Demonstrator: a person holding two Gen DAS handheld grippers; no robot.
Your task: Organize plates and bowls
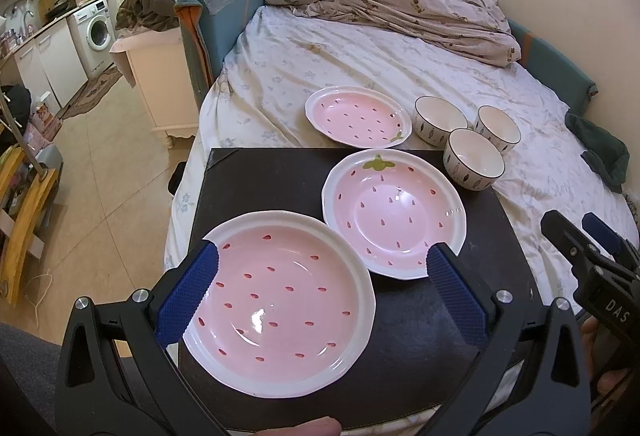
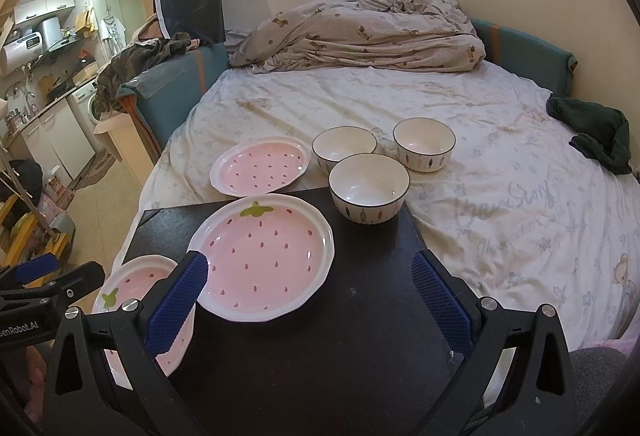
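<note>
Three pink strawberry plates and three white bowls lie on a bed and a black board [image 1: 420,336]. The near plate [image 1: 280,300] sits on the board's front left, between the wide-open fingers of my left gripper [image 1: 322,272], which hovers over it, empty. A second plate [image 1: 394,214] [image 2: 264,256] lies on the board's middle. The third plate [image 1: 358,116] [image 2: 262,166] lies on the sheet behind the board. One bowl [image 1: 474,158] [image 2: 368,186] stands at the board's far right corner, two bowls [image 1: 440,120] [image 1: 498,128] on the sheet behind. My right gripper [image 2: 310,290] is open and empty over the board.
A crumpled duvet [image 2: 360,32] lies at the bed's far end, and a dark green cloth [image 2: 592,132] at its right side. The floor and a kitchen with a washing machine [image 1: 96,28] are to the left. The board's left edge overhangs the bed.
</note>
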